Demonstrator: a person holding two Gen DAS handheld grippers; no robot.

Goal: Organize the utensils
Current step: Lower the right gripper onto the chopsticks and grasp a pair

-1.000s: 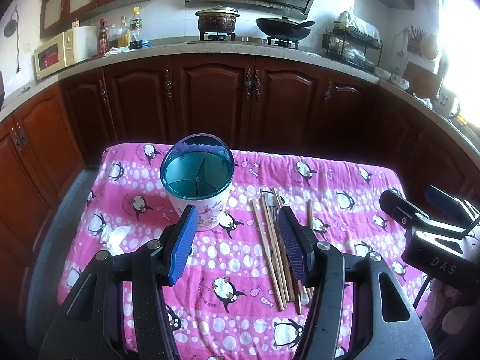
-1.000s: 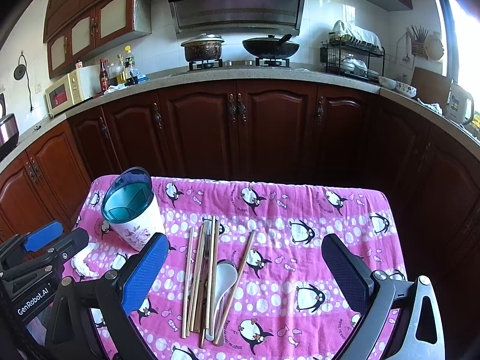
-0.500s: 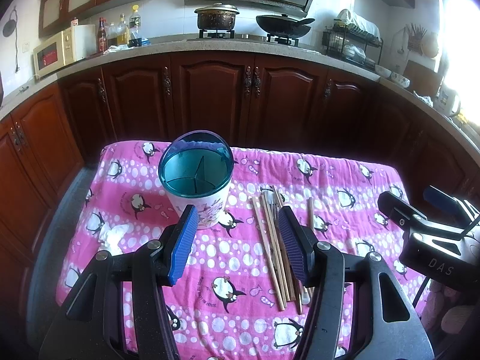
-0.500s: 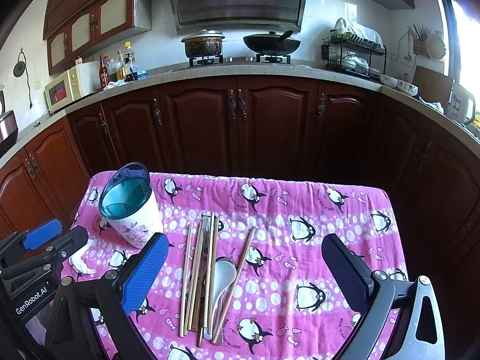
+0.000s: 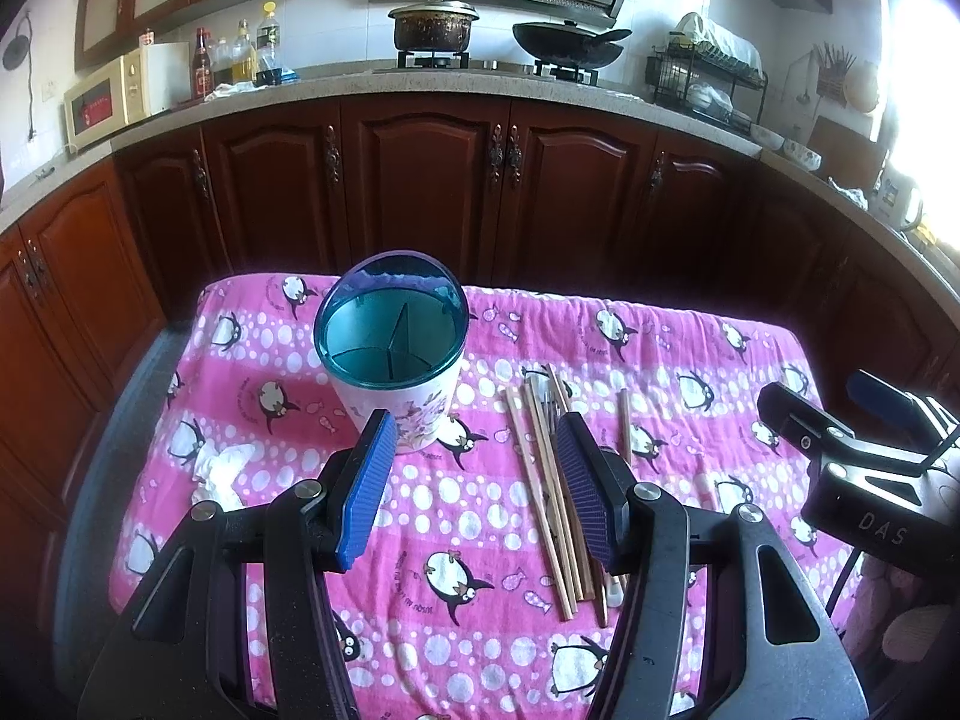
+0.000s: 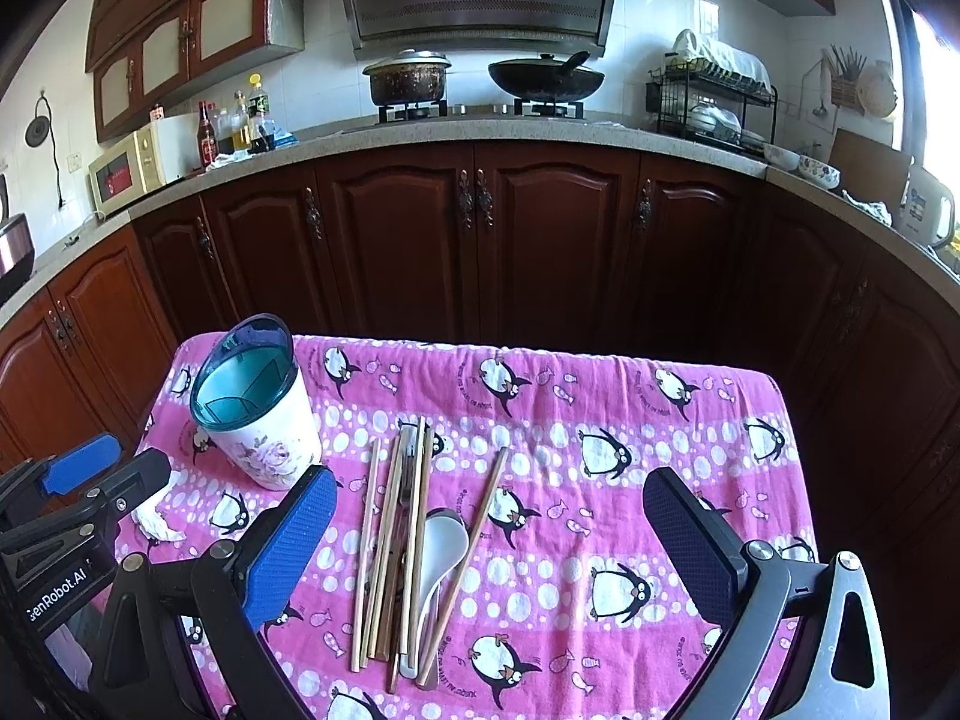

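Chopsticks (image 6: pixel 384 546) lie lengthwise at lower centre of the right view, between the empty right tool's (image 6: pixel 489 546) wide-apart jaws; left tool (image 5: pixel 474 480) also apart, empty, holder (image 5: pixel 390 354) above it

Left tool (image 5: pixel 474 462) open above cloth (image 5: pixel 660 348), between holder (image 5: pixel 393 354) and chopsticks (image 5: pixel 543 474), apparently empty.

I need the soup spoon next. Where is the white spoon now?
In the right wrist view, the white spoon lies on the pink cloth among the chopsticks, right of the holder.
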